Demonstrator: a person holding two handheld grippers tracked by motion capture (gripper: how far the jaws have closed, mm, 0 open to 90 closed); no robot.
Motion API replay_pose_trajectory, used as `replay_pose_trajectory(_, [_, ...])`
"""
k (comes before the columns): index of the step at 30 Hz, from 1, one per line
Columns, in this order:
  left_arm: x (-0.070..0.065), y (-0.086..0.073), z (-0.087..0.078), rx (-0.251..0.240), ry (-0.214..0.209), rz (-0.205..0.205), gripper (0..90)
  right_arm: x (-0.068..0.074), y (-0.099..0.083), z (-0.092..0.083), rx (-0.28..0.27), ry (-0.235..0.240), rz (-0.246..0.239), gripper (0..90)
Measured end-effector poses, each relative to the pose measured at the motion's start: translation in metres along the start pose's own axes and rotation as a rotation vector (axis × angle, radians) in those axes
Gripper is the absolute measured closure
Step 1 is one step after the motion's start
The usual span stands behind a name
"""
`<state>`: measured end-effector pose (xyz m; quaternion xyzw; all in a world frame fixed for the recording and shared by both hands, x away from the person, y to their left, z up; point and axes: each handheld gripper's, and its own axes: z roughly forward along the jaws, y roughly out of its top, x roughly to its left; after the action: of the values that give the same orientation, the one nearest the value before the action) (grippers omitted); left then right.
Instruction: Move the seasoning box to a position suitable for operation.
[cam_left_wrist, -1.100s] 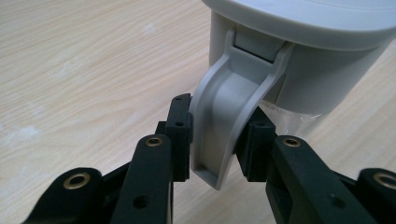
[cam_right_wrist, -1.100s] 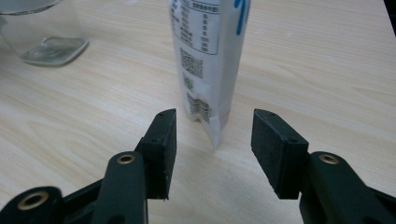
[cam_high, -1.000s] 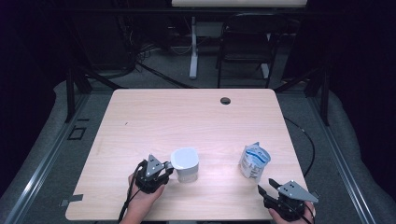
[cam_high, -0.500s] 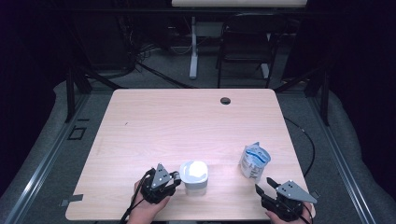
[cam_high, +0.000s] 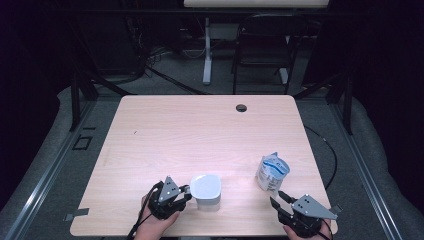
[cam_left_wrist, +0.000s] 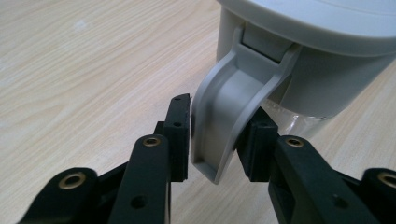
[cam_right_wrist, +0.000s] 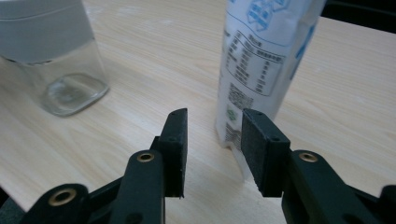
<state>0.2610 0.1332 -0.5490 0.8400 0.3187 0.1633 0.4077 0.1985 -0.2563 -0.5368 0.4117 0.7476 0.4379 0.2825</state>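
A clear square container with a white lid stands near the table's front edge. Its grey lid latch hangs open. My left gripper is shut on that latch, pads touching both sides; its jaws have just eased open a little. A white and blue printed bag stands upright at the front right. My right gripper is just in front of it. Its jaws have just been closing, with the bag's bottom corner between them and a gap left at one pad. The container also stands off to the left there.
The wooden table has a round cable hole near its far edge. A dark chair and a white desk leg stand on the floor beyond the table. Both grippers sit close to the front edge.
The container has slid toward the front edge and slightly right with my left gripper on its latch. The right gripper has stayed in place by the bag.
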Motion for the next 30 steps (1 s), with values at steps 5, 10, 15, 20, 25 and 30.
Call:
replay_pose_trajectory(5, [0.001, -0.001, -0.007, -0.002, 0.0, -0.049, 60.8, 0.006, 0.006, -0.003, -0.011, 0.027, -0.019, 64.5])
replay_pose_trajectory(10, [0.001, -0.001, -0.017, -0.014, -0.028, -0.064, 57.2, 0.021, 0.018, -0.001, 0.015, 0.062, -0.077, 58.8])
replay_pose_trajectory(15, [0.001, 0.001, -0.027, -0.04, -0.058, -0.063, 53.6, 0.028, 0.032, 0.008, 0.037, 0.115, -0.107, 65.8])
replay_pose_trajectory(20, [0.005, 0.003, -0.035, -0.055, -0.062, -0.068, 51.3, 0.031, 0.045, 0.024, 0.055, 0.157, -0.099, 70.4])
replay_pose_trajectory(25, [0.012, 0.006, -0.038, -0.061, -0.042, -0.069, 52.5, 0.038, 0.067, 0.04, 0.06, 0.198, -0.134, 71.4])
replay_pose_trajectory(30, [0.02, 0.017, -0.042, -0.074, -0.066, -0.08, 59.4, 0.048, 0.095, 0.055, 0.063, 0.223, -0.188, 68.8])
